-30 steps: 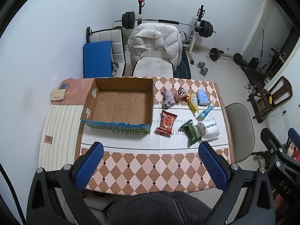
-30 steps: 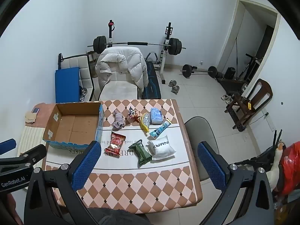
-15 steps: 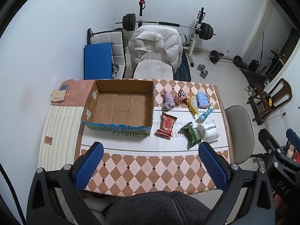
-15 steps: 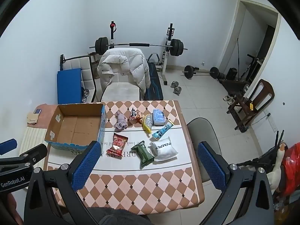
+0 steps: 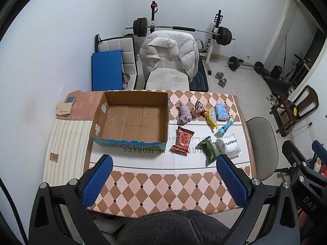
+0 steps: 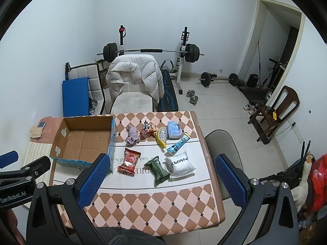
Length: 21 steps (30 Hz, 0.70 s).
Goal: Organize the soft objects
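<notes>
An empty open cardboard box point(image 5: 132, 120) point(image 6: 83, 140) stands on the left half of the checkered table point(image 5: 163, 185). To its right lie several soft items: a purple cloth point(image 5: 184, 114) point(image 6: 133, 135), a red snack bag point(image 5: 183, 138) point(image 6: 129, 159), a green pouch point(image 5: 210, 150) point(image 6: 158, 169), a white pouch point(image 5: 229, 144) point(image 6: 181, 165), a yellow packet point(image 5: 212, 116), a blue tissue pack point(image 5: 221, 111) and a light blue tube point(image 5: 225, 126). My left gripper point(image 5: 163, 181) and right gripper point(image 6: 161, 179) are open, empty, high above the table's near edge.
A chair with a white puffer jacket point(image 5: 169, 53) stands behind the table. A grey chair point(image 5: 263, 138) is at the table's right side. A phone point(image 5: 70, 99) lies on the side surface at the left. A barbell rack point(image 5: 179, 28) is against the back wall.
Both grippers have risen and pulled back a little, so the table looks slightly smaller and lower. Nothing on the table has moved.
</notes>
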Tool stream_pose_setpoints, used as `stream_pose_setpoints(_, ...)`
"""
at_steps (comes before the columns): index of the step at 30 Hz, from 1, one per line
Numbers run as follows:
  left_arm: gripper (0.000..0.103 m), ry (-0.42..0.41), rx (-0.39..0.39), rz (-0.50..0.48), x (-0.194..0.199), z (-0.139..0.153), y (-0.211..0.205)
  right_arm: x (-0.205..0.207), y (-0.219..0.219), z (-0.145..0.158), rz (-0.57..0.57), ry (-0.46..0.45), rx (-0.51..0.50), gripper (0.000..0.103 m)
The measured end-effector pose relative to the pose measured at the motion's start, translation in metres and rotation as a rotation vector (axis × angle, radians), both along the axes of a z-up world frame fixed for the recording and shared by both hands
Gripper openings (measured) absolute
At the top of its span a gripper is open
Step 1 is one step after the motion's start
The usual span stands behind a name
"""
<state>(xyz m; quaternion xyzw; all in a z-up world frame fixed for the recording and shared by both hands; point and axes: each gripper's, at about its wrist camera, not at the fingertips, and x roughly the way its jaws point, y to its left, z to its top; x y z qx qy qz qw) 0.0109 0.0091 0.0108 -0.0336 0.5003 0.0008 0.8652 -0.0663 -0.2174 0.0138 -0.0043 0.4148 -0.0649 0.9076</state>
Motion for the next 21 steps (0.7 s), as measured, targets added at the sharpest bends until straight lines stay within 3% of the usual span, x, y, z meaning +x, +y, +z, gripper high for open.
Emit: stream_pose_setpoints(21,0.103,0.0,0.011,-0.002,0.0056,-0.0008,0.0008,0.0022,0.0001,0.0004,0.003,0.0,0.002,0.103)
